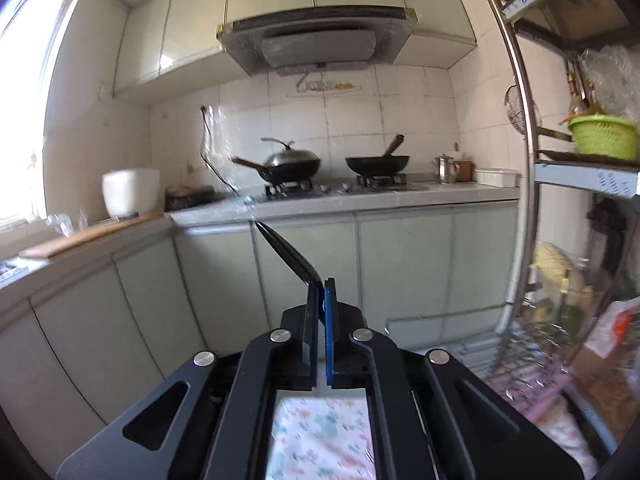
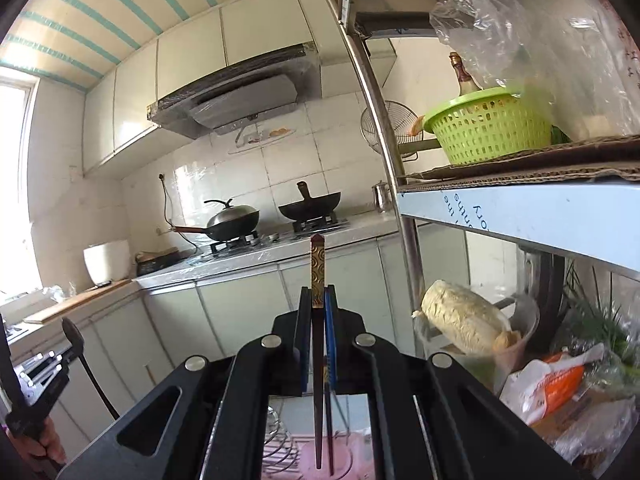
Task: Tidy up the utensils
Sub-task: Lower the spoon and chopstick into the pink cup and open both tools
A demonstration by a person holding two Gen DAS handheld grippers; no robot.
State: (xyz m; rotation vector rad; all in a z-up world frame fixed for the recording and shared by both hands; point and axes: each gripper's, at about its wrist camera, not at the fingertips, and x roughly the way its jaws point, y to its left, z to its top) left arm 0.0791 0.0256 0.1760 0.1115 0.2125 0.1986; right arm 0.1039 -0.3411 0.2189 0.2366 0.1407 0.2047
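**Both grippers carrying utensils in the kitchen**

Left wrist view: the left gripper (image 1: 321, 286) is pinching a black utensil (image 1: 286, 252) between nearly closed fingers; the utensil is slanting up and to the left beyond the fingertips, toward the stove counter (image 1: 360, 200).

Right wrist view: the right gripper (image 2: 319, 292) is clamping a pair of chopsticks (image 2: 318, 272) upright, the patterned gold ends standing above the fingertips and the dark shafts running down between the fingers. A metal shelf (image 2: 520, 208) is standing to the right of the fingers.

The metal shelf (image 2: 520, 208) carries cardboard, apparently, under a green basket (image 2: 490, 126).
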